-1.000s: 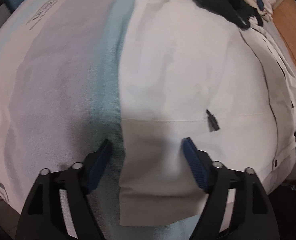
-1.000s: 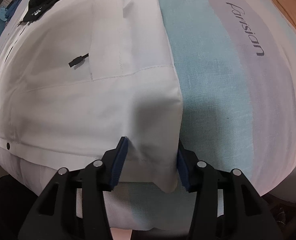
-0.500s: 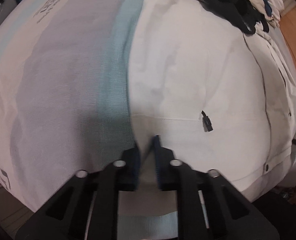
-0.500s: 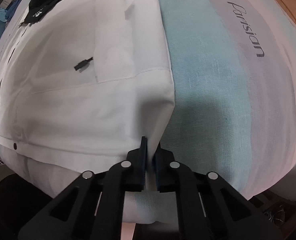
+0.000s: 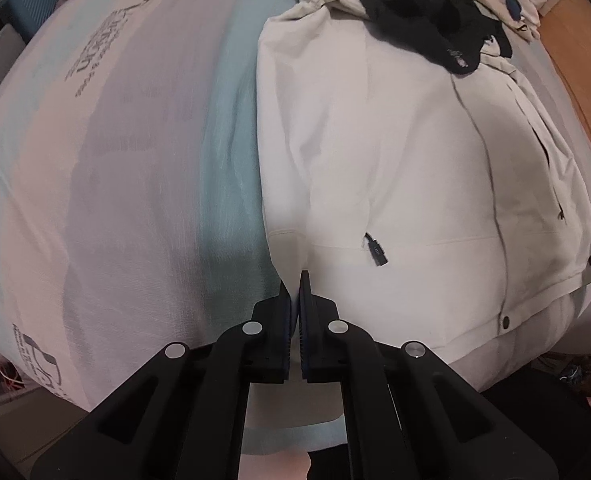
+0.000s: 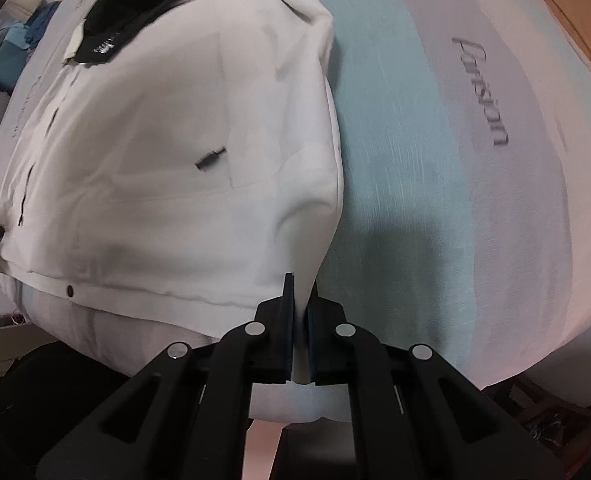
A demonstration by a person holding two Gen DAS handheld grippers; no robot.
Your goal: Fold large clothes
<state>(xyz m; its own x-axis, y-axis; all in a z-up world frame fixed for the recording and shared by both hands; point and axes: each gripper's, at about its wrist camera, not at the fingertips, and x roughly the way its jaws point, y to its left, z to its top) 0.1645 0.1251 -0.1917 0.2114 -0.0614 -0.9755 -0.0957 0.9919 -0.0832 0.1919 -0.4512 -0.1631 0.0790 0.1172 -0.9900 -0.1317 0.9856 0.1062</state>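
Observation:
A cream-white jacket (image 5: 395, 152) with a black collar lining lies spread on a striped bedsheet (image 5: 143, 168). My left gripper (image 5: 294, 280) is shut on the jacket's near left hem corner, which rises off the sheet. In the right wrist view the same jacket (image 6: 155, 184) fills the left half. My right gripper (image 6: 301, 284) is shut on its near right hem corner, and the cloth is drawn up into a taut peak between the pads. A black zipper pull (image 5: 376, 249) hangs on the front pocket; a second pull (image 6: 210, 158) shows on the other pocket.
The sheet carries pastel stripes (image 6: 415, 152) and printed lettering (image 6: 483, 92). Black fabric (image 5: 427, 16) and more pale clothes are piled at the far end. A wooden surface (image 5: 575, 64) borders the bed on the right. Blue items (image 6: 11, 52) sit beyond the far left.
Both grippers went from open astride the hem corners to shut on them. Both have since risen, and the corners lift off the sheet with them.

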